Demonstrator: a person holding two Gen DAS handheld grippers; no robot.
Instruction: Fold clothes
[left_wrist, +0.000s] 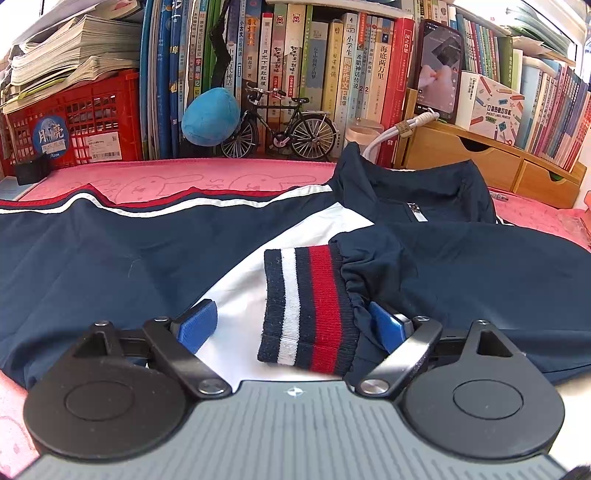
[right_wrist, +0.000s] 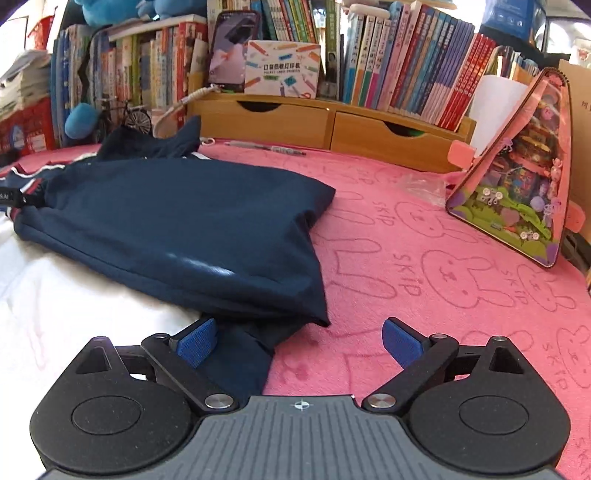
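A navy, white and red jacket (left_wrist: 110, 258) lies spread on the pink bunny-print cloth (left_wrist: 177, 181). One sleeve is folded across the chest, and its striped knit cuff (left_wrist: 310, 310) rests on the white panel. My left gripper (left_wrist: 295, 326) is open, its blue pads standing on either side of the cuff without pressing it. In the right wrist view the folded navy sleeve (right_wrist: 177, 229) lies to the left. My right gripper (right_wrist: 299, 343) is open, low over the cloth, with the sleeve's shoulder corner reaching between the pads beside the left one.
Rows of books (left_wrist: 332, 66), a red crate (left_wrist: 74, 122), a model bicycle (left_wrist: 288, 129), a blue plush (left_wrist: 210, 116) and a propped phone (left_wrist: 437, 70) line the back. A wooden drawer unit (right_wrist: 332, 125) and a pink triangular toy pack (right_wrist: 517, 177) stand to the right.
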